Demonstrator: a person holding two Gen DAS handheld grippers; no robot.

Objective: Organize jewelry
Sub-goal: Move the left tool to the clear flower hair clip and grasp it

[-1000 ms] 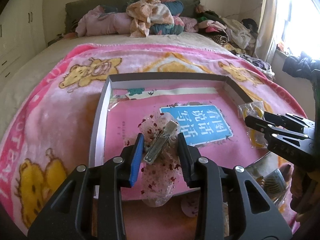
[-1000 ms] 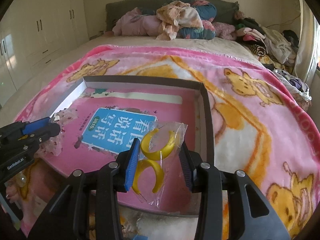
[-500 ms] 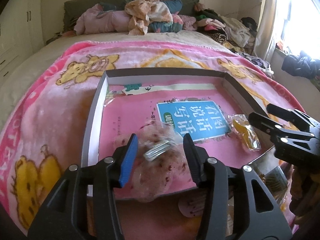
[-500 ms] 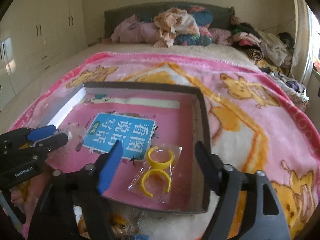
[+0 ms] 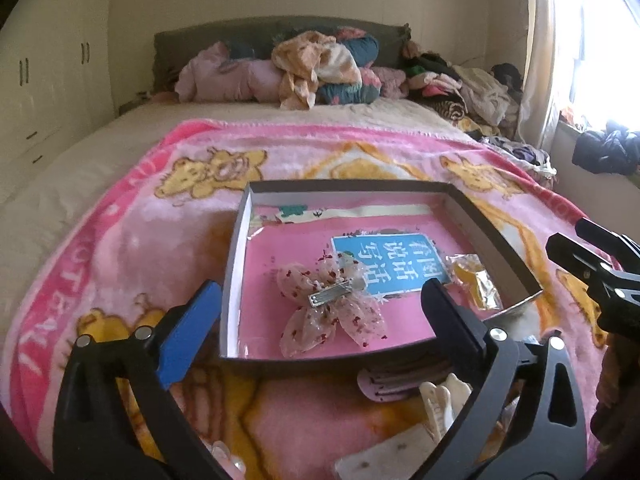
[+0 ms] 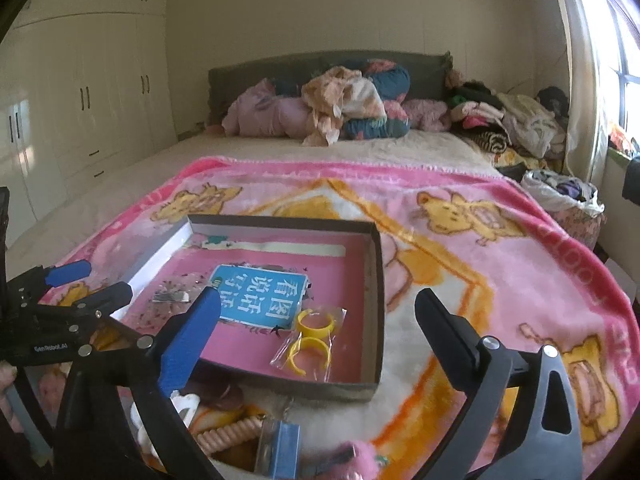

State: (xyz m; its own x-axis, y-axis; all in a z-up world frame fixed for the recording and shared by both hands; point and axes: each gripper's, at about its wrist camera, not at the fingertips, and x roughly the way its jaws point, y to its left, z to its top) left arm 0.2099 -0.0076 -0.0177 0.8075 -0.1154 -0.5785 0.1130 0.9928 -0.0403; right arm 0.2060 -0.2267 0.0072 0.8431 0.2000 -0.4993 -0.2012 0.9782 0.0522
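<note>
From the left wrist view, the left tongs [image 5: 320, 300] stand wide with nothing between the pads; their jaws have just been opening. Beyond them a shallow grey cardboard box lid [image 5: 236, 264] lies on a pink fleece blanket with yellow bears [image 5: 132, 248] that covers the bed. Inside the lid, on its pink lining, a sheer pink bow hair clip speckled with red [image 5: 332, 308] rests metal-clasp-up, free of both pads. Just to its right is a blue label with white characters [image 5: 394, 264], and at the label's right edge a clear packet of yellow rings [image 5: 476, 284] lies near the lid's right wall. The right tongs [image 5: 588, 248] show at the right edge, apart from the packet.

From the right wrist view, the right tongs [image 6: 318, 316] are also spread wide and empty, their jaws having just been opening. The packet of yellow rings [image 6: 310, 338] lies flat in the lid's near right corner, touching neither pad. The hair clip's metal clasp [image 6: 172, 297] shows at the lid's left side, and the left tongs [image 6: 86, 282] hang open at the left edge. Near the lid's front wall, more small trinkets lie on the blanket, blurred.
</note>
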